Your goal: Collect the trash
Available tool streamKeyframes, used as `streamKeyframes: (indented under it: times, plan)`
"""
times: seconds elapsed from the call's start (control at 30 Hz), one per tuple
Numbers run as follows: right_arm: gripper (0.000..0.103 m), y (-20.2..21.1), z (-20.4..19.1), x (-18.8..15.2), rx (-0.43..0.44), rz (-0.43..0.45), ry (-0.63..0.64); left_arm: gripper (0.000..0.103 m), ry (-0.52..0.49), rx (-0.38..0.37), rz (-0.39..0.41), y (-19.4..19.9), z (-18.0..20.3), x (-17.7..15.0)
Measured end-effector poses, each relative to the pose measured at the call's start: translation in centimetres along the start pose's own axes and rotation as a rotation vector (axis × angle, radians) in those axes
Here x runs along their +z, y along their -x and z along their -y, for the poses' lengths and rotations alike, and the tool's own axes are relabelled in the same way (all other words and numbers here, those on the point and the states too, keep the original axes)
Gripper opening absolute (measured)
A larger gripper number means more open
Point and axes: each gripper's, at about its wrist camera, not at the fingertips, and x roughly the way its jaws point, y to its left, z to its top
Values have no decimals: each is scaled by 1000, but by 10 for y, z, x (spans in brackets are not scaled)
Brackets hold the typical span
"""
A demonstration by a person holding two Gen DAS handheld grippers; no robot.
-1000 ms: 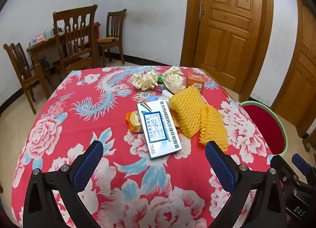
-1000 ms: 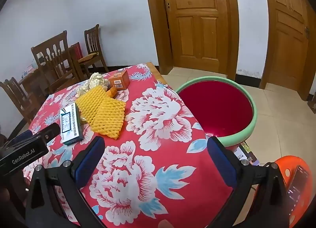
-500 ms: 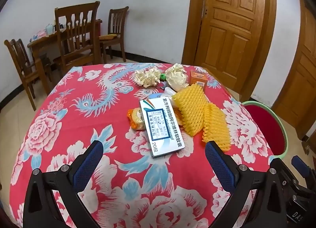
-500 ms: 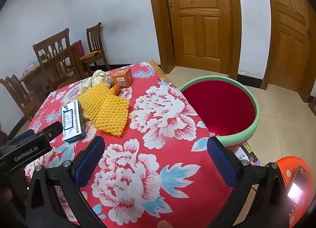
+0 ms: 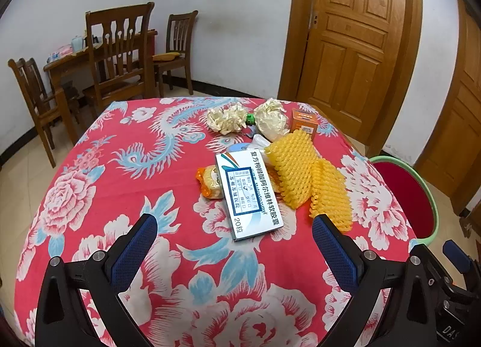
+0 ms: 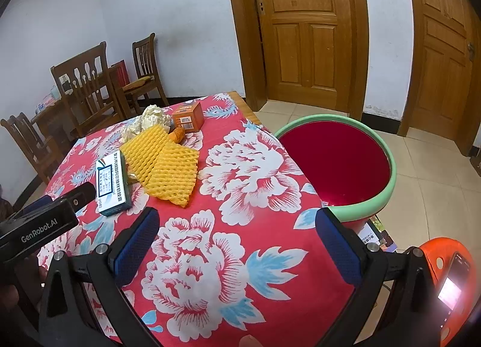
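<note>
Trash lies in a cluster on the red floral tablecloth (image 5: 120,184): a white and blue medicine box (image 5: 248,193), two yellow foam nets (image 5: 303,172), an orange snack wrapper (image 5: 207,181), crumpled cream paper (image 5: 228,118) and a small orange box (image 5: 304,121). The medicine box (image 6: 111,183), nets (image 6: 163,163) and orange box (image 6: 188,117) also show in the right wrist view. My left gripper (image 5: 234,245) is open and empty, just short of the medicine box. My right gripper (image 6: 237,241) is open and empty over the table's right part. A red bin with a green rim (image 6: 339,163) stands beside the table's right edge.
Wooden chairs (image 5: 120,55) and a wooden side table (image 5: 69,61) stand at the back left. Two wooden doors (image 6: 303,31) are behind the bin. An orange stool with a phone on it (image 6: 448,287) is at the lower right, on the tiled floor (image 6: 436,181).
Both grippers have drifted forward and a little higher over the table; the trash cluster looks nearer to the left gripper. Both stay open and nothing was picked up.
</note>
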Motion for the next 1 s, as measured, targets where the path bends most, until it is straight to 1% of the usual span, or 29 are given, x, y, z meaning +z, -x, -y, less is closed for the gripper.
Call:
streamKeyframes:
  times: [0.27, 0.3, 1.0]
  plan:
    - [101, -1, 0, 0, 0, 0, -2, 102, -2, 2, -2, -2, -7, -7]
    - [101, 0, 0, 0, 0, 0, -1, 102, -2, 1, -2, 0, -2, -1]
    - [101, 0, -2, 1, 1, 0, 0, 102, 1, 4, -5, -1, -3, 0]
